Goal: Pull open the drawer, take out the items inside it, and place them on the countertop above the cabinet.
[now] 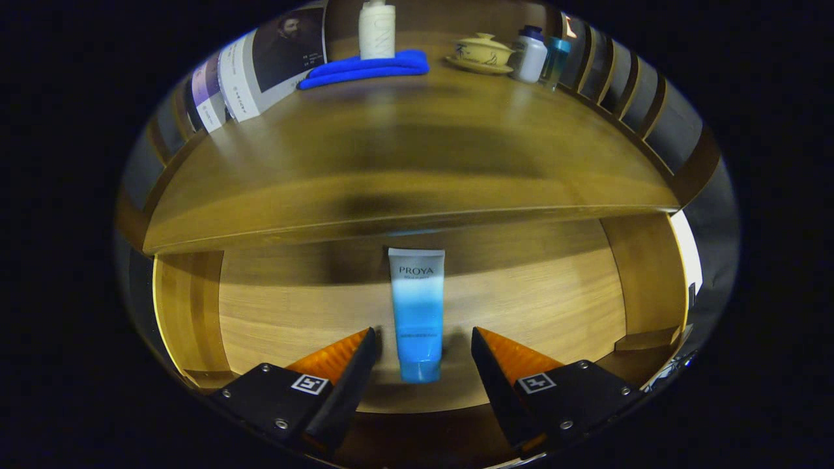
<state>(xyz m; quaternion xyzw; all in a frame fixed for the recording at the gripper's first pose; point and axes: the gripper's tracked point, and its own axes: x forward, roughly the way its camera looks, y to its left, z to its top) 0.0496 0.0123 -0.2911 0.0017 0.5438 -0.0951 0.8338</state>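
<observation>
Blue-white tube (417, 312) lies on open drawer (293, 312) floor, cap toward fingers (422, 352), partly between them, untouched. Fingers spread wide apart. Worktop (404, 163) above carries blue cloth (365, 67) at far edge.

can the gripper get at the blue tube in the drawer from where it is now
Probably yes. The drawer is pulled open and the blue tube lies flat on its floor, its cap end between the gripper fingers, which are open on either side without touching it. Nothing lies between them; the countertop edge overhangs only the far end.
</observation>
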